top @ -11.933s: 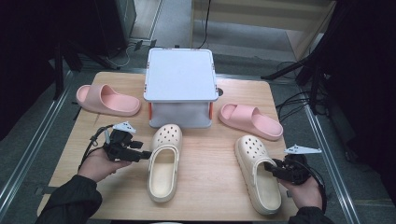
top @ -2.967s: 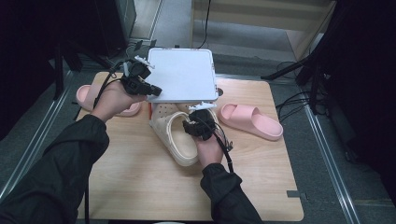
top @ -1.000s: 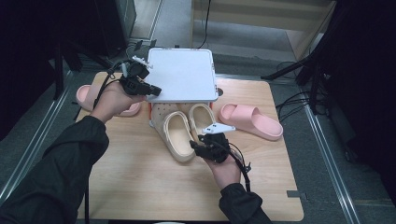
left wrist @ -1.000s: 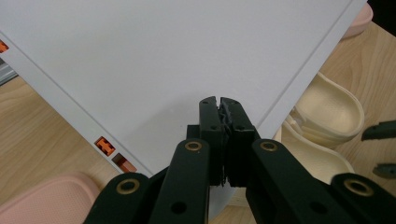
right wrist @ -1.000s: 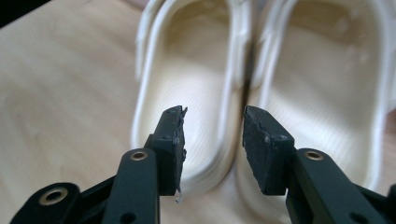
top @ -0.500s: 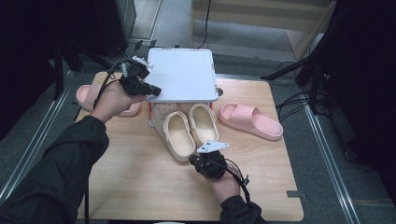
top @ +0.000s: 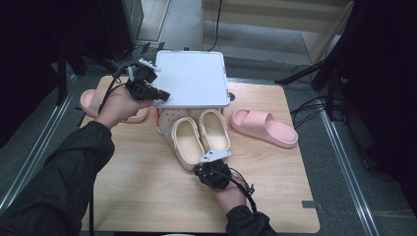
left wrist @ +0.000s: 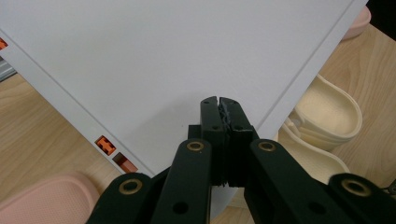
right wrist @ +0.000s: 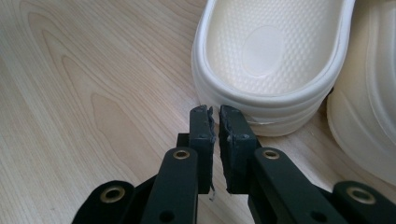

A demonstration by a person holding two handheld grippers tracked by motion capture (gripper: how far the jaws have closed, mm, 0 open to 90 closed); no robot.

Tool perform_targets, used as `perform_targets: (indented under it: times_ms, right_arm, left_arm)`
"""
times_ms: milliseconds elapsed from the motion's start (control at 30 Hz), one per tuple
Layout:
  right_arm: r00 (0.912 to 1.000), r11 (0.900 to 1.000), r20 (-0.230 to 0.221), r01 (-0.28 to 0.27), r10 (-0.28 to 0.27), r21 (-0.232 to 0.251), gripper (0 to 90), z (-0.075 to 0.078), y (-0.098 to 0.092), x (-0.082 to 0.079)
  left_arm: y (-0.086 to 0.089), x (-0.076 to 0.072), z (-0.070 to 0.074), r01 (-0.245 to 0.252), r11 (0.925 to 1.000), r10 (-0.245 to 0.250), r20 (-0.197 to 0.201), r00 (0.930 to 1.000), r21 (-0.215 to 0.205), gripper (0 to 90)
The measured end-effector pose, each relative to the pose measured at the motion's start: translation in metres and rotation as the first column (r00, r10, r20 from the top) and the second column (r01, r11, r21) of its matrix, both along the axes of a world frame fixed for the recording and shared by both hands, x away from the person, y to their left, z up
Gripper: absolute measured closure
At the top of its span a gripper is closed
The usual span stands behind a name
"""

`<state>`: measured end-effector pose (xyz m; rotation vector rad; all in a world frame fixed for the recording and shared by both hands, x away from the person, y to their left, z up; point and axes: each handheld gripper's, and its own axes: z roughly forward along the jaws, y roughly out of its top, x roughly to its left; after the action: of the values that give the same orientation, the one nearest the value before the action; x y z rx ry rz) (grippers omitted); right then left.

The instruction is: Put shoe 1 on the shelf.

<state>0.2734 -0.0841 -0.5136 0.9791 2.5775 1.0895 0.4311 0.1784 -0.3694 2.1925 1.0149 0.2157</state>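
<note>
A light wooden table (top: pixel 147 187) sits in a dark room, with grey floor around it. At its middle I see a pair of cream clogs (top: pixel 199 135) side by side, toes tucked under a white box lid (top: pixel 191 78). My right gripper (top: pixel 212 169) rests just behind the left clog's heel (right wrist: pixel 261 100), its jaws having just been closing, now nearly together with nothing between them. My left gripper (top: pixel 160 93) is pinched tight on the lid's front-left edge, holding it raised. A pink slide (top: pixel 263 127) lies to the right, another pink slide (top: pixel 91 101) partly behind my left hand (top: pixel 120 103).
</note>
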Motion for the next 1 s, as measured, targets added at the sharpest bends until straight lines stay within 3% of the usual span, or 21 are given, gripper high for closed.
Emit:
perform_targets:
  times_ms: [667,1000]
  right_arm:
    - [0.9998,0.997,0.012,0.016,-0.017,0.074,84.2,0.009,0.025,0.014]
    - [0.9988,0.997,0.014,0.046,-0.047,0.059,83.8,0.009,0.041,0.035]
  left_arm:
    - [-0.001,0.001,0.0,-0.005,1.0,0.005,-0.015,0.9999,-0.005,89.1]
    - [-0.001,0.001,0.001,-0.004,1.0,0.004,-0.022,0.9998,-0.008,89.2]
